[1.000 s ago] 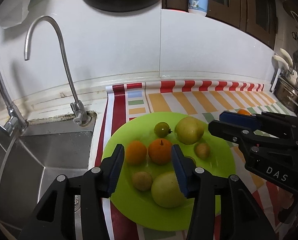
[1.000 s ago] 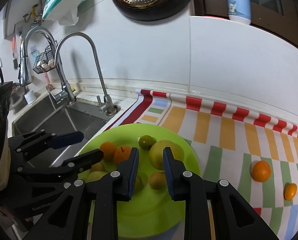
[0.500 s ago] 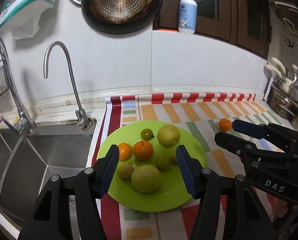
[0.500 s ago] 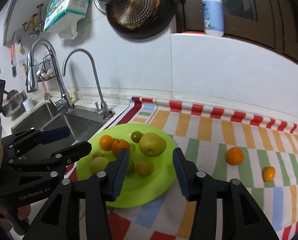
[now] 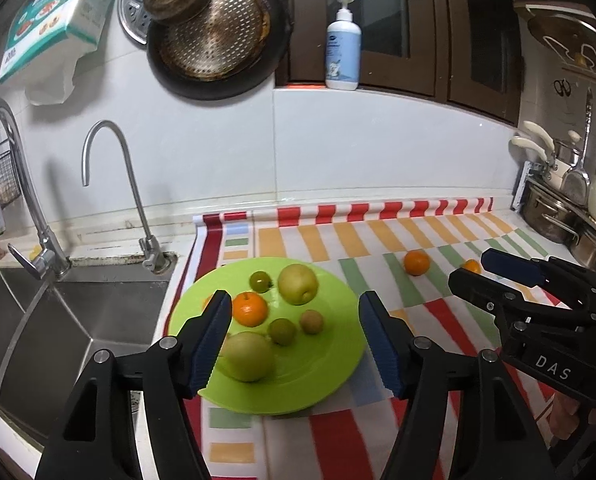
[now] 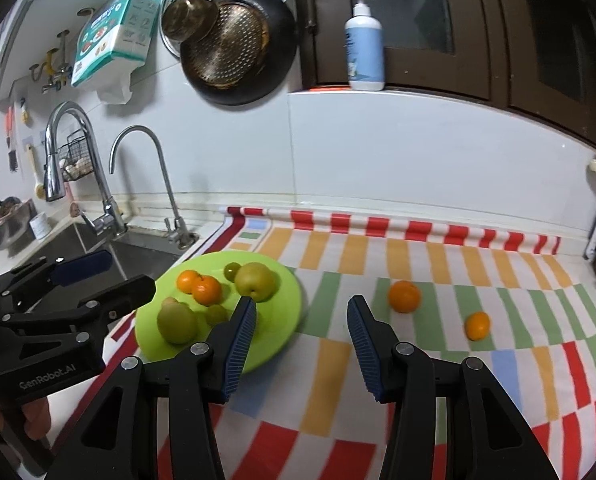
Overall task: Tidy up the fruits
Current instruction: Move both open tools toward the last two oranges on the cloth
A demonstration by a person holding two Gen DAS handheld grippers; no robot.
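1. Step: between picks. Left gripper [image 5: 294,340] and right gripper [image 6: 301,338] both have fingers spread wide, holding nothing.
2. Green plate [image 6: 282,320] carries most of the fruit.
3. Two strays on the worktop: big orange [image 6: 404,296] at 1 o'clock of right gripper, small orange [image 6: 477,325] at 2 o'clock.
4. Next, likely: right gripper straddles the big orange, then closes.

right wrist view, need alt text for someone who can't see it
The open right gripper hovers over a striped mat on a kitchen counter, empty. To its left a green plate holds oranges, pears and small green fruit; two oranges, a larger orange and a smaller orange, lie loose on the mat to its right. The left gripper is open near the sink.
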